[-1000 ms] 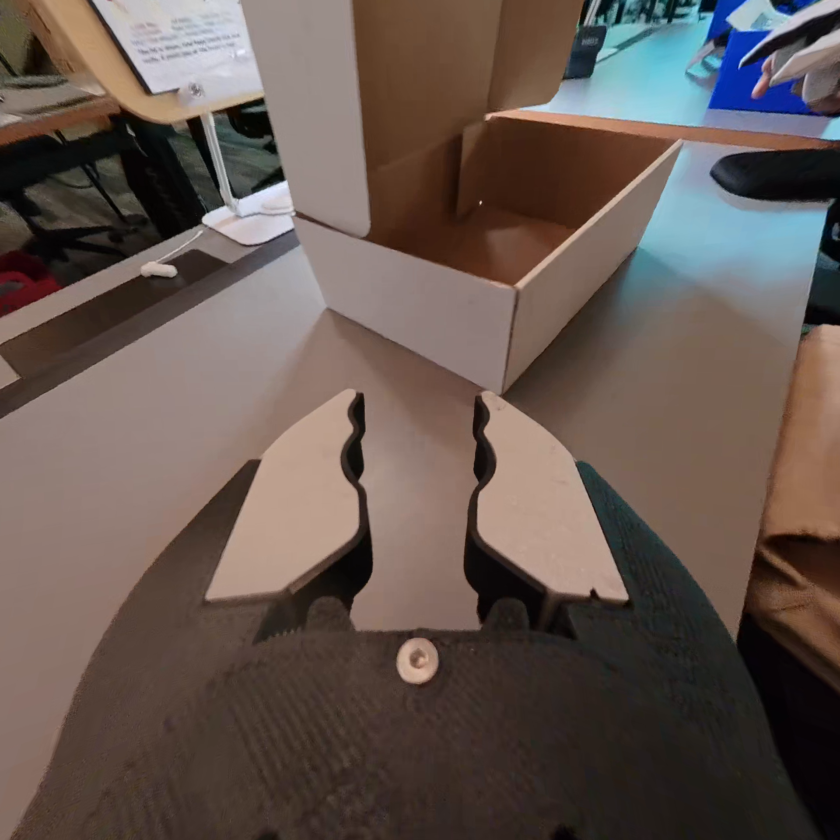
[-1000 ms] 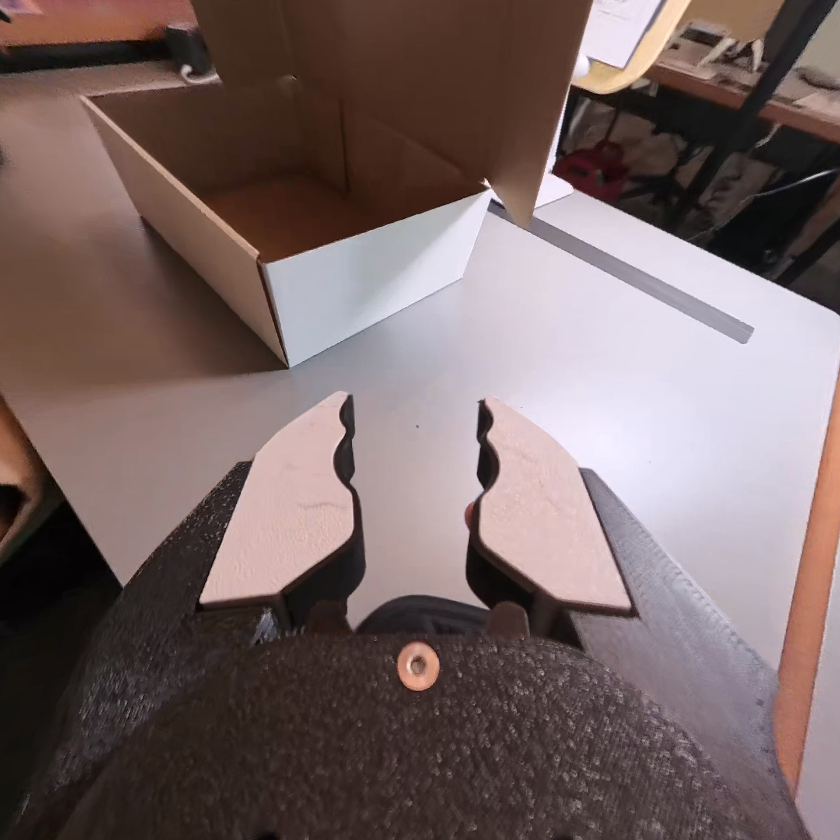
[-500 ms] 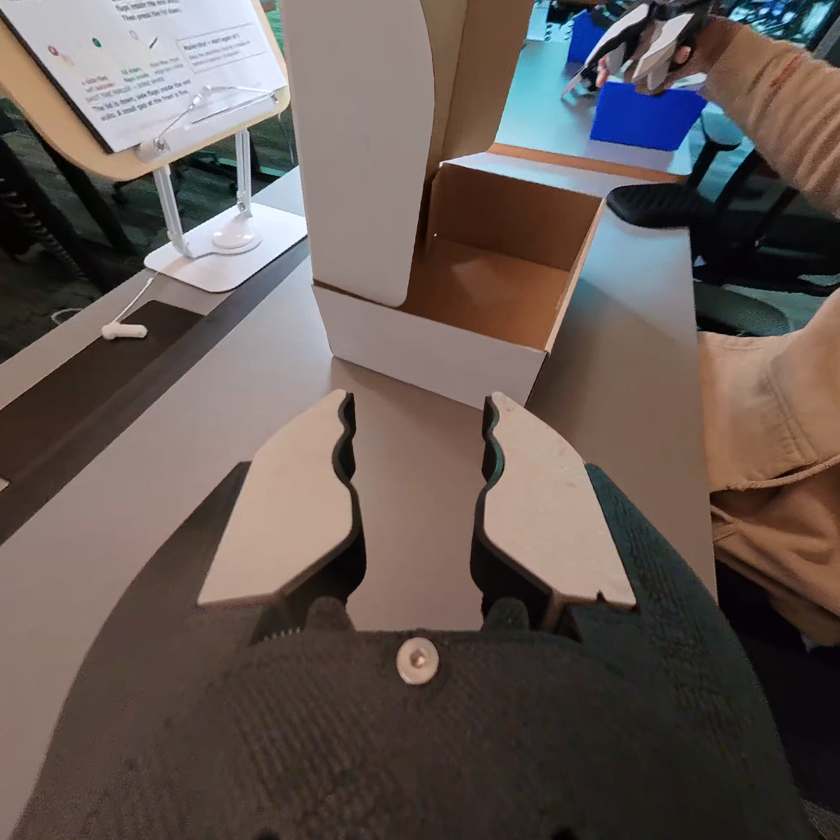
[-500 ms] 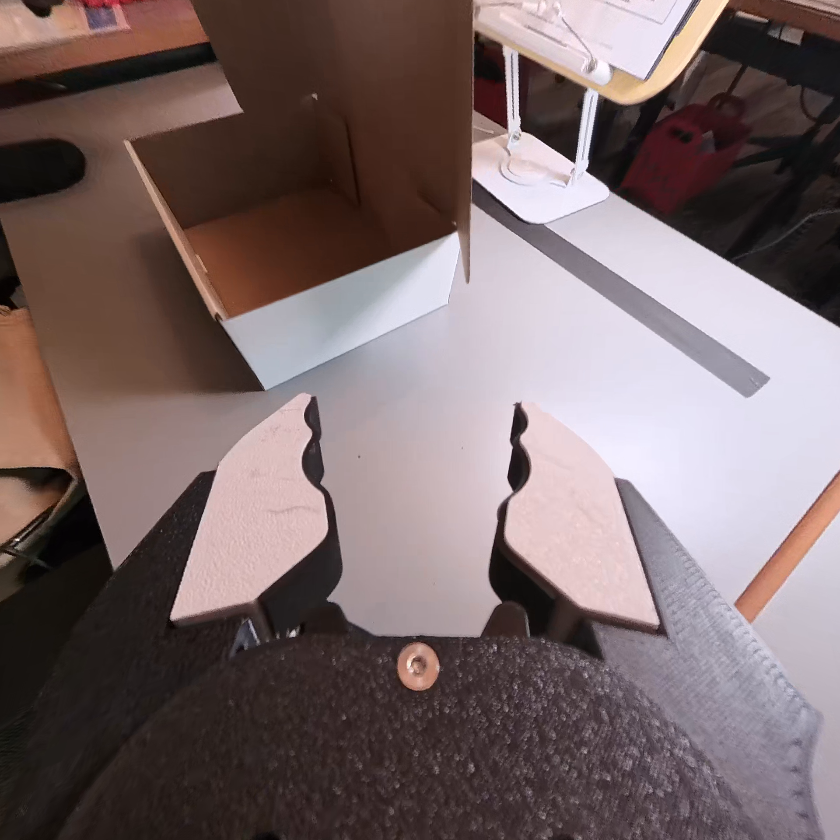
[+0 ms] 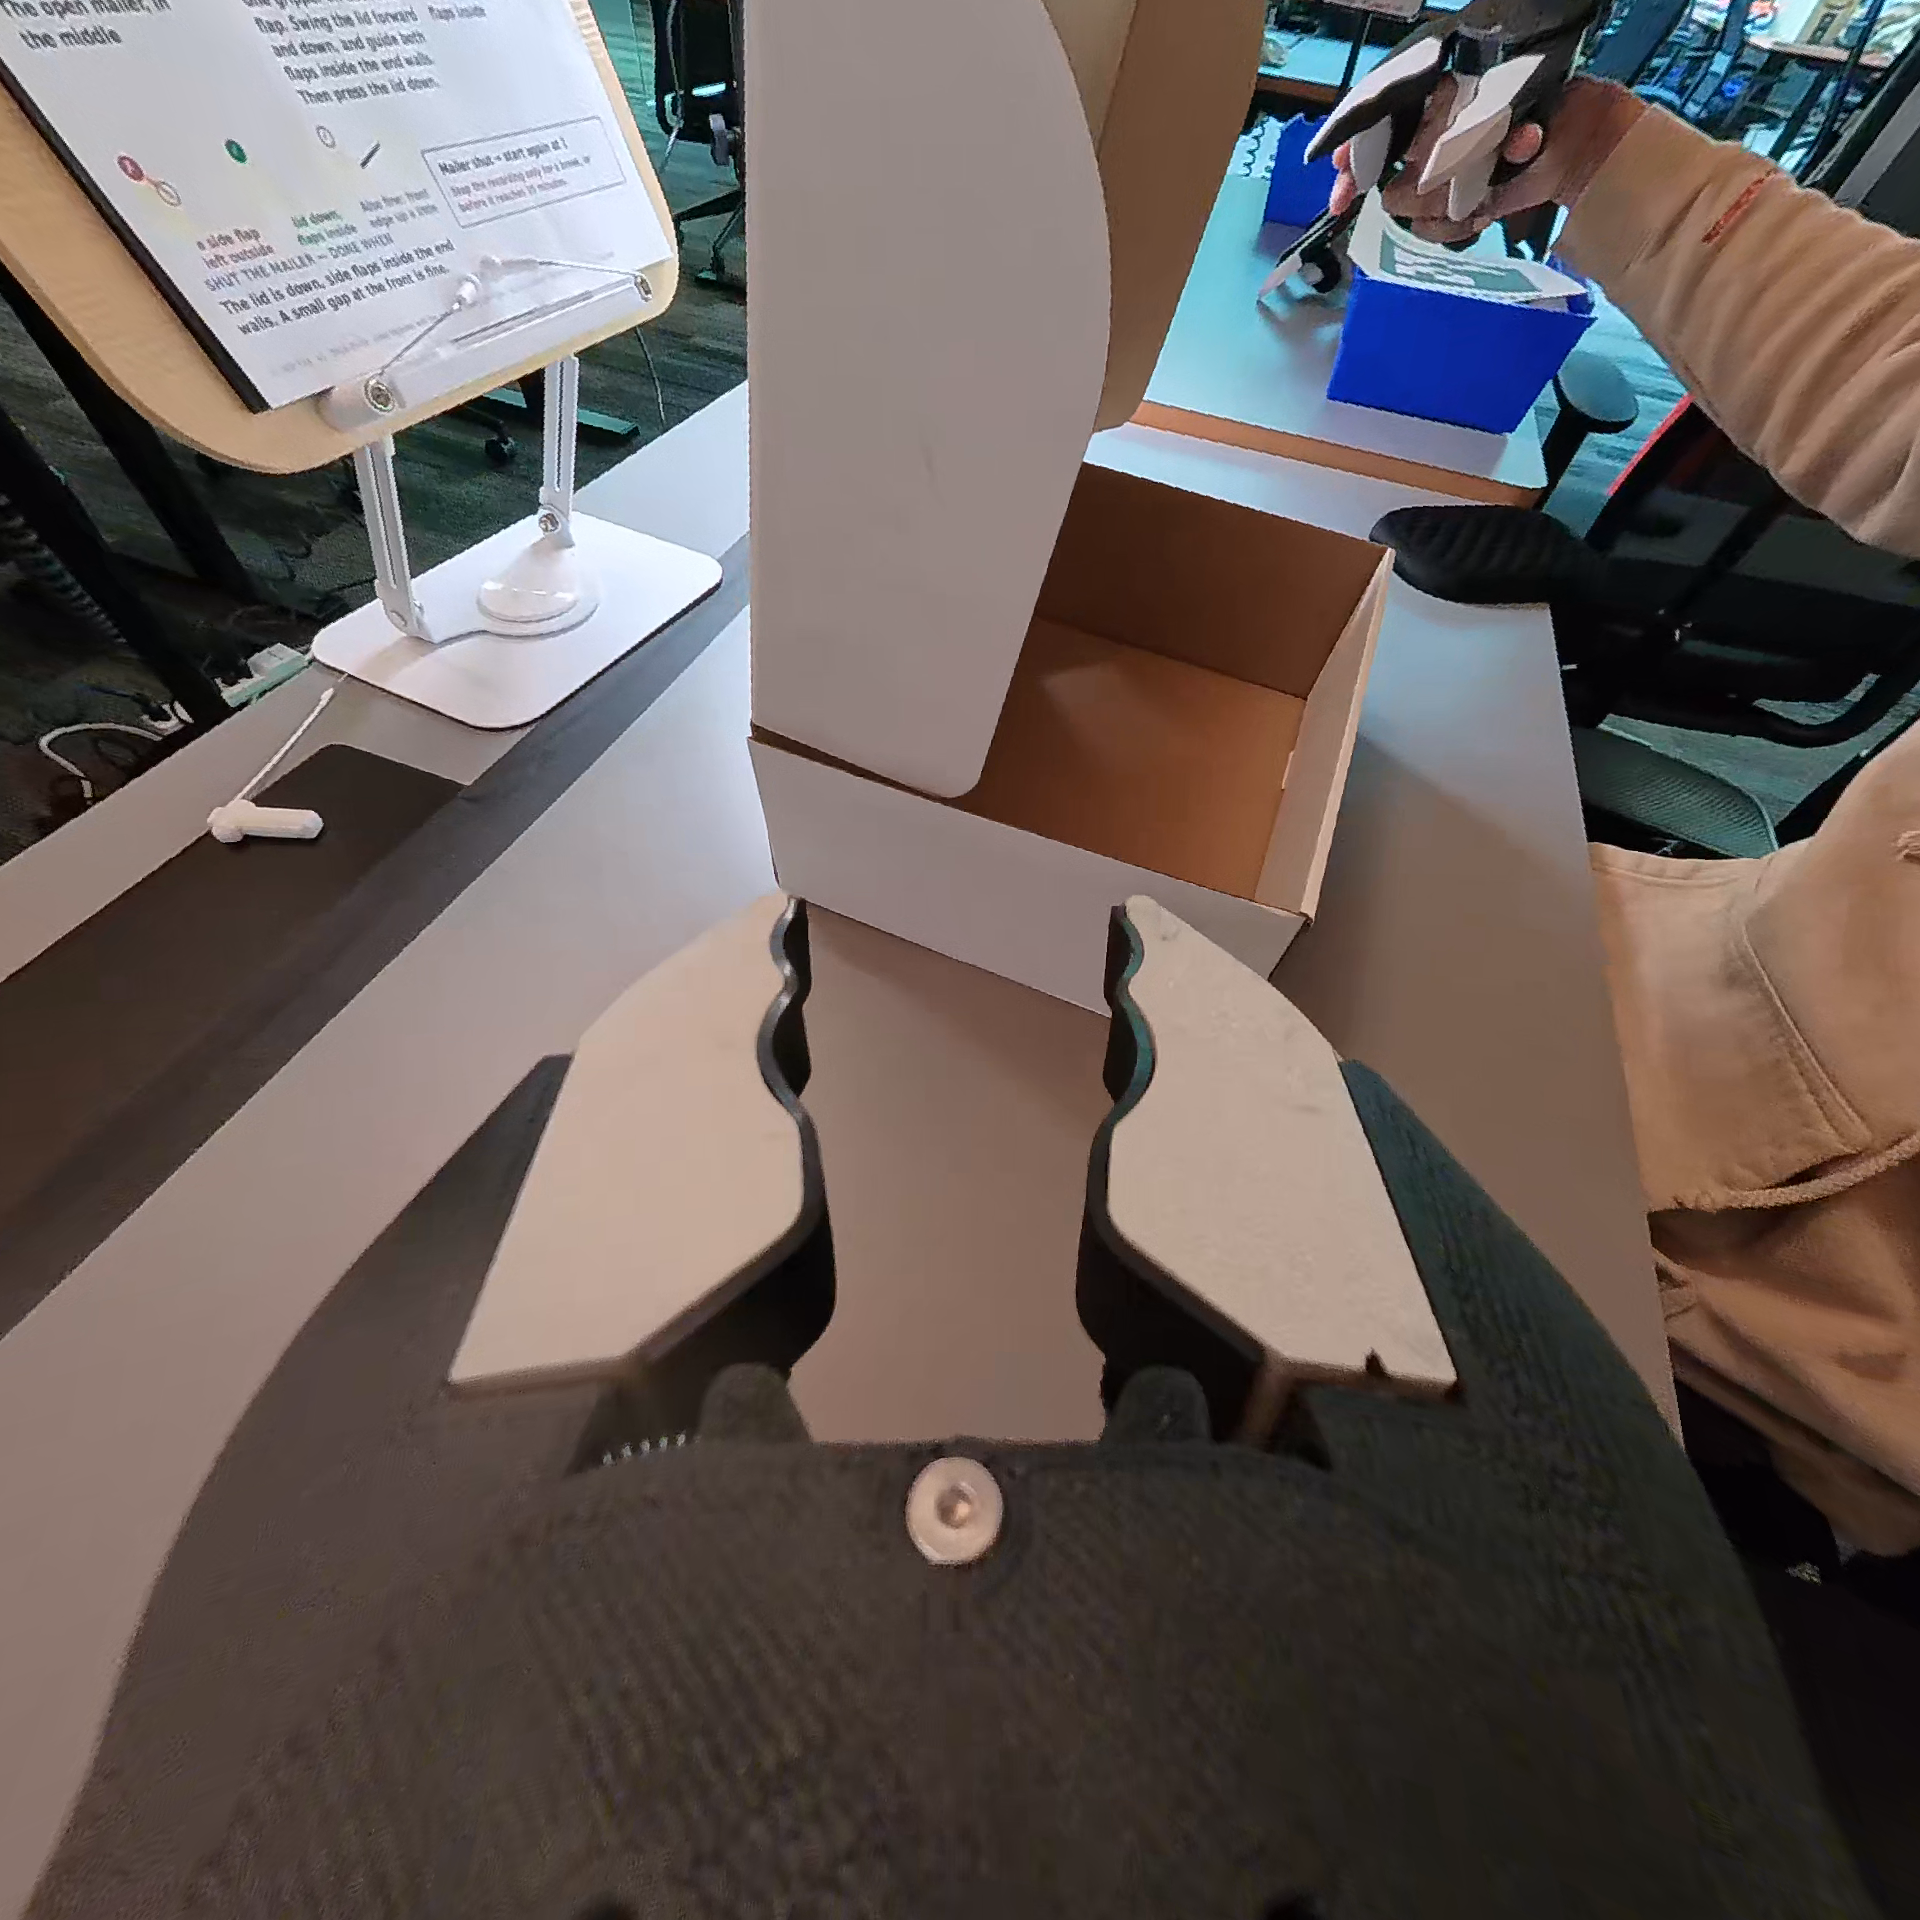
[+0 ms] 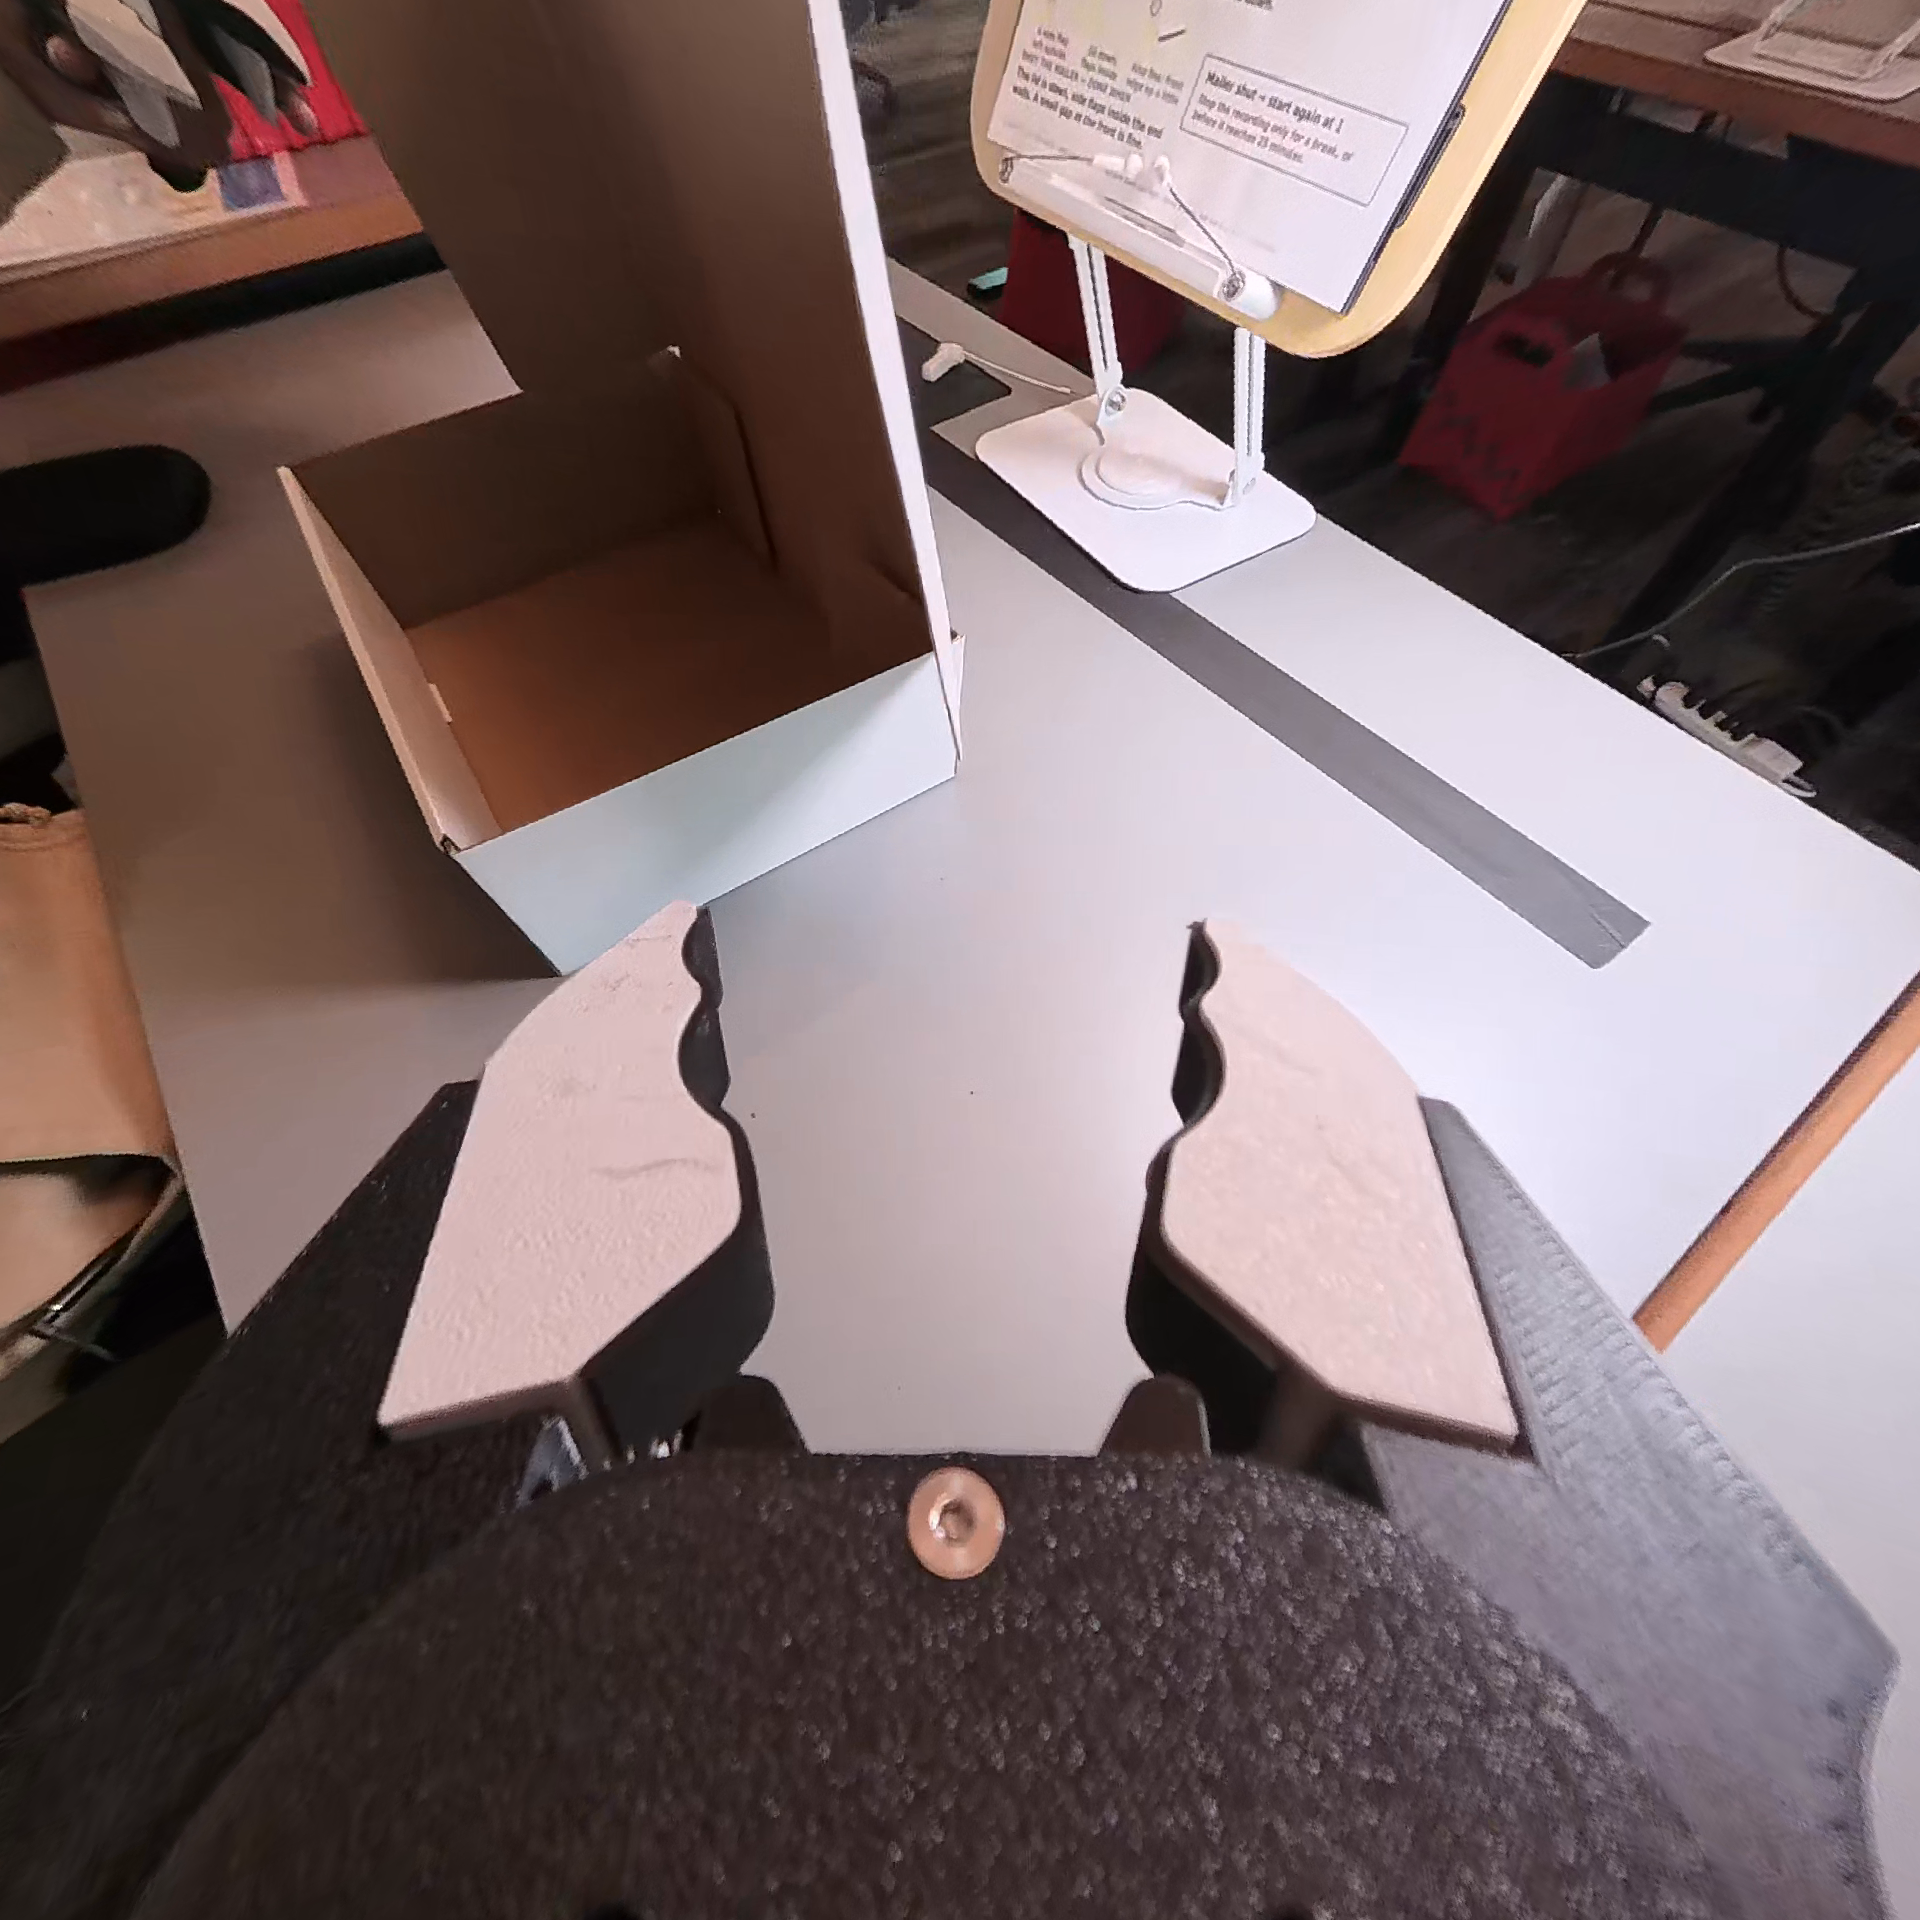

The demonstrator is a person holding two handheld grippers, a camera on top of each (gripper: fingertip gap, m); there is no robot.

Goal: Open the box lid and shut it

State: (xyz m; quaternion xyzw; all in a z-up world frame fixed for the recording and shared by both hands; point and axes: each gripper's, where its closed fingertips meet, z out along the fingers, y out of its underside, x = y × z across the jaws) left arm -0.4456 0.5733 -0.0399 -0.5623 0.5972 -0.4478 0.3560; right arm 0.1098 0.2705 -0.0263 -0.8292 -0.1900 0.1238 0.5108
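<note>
The box [image 5: 997, 904] is white outside and brown inside and stands open and empty on the grey table [image 5: 343, 1122]. Its lid [image 5: 904, 395] stands upright on the far-left side. My left gripper [image 5: 961, 925] is open and empty, above the table just short of the box's near wall. In the right wrist view the box [image 6: 727, 821] lies ahead to the left with the lid [image 6: 623, 229] upright. My right gripper [image 6: 945, 935] is wide open and empty, raised off the table and apart from the box. It also shows far off in the left wrist view [image 5: 1444, 145].
A document stand [image 5: 499, 613] with a printed sheet stands left of the box, next to a dark strip [image 5: 208, 987] along the table. A small white plug [image 5: 265, 826] lies there. A blue bin [image 5: 1455, 343], a black armrest [image 5: 1486, 551] and a beige sleeve [image 5: 1787, 1091] are to the right.
Both grippers have drawn back and risen from the box. The right jaws have opened wider. The lid now stands more upright.
</note>
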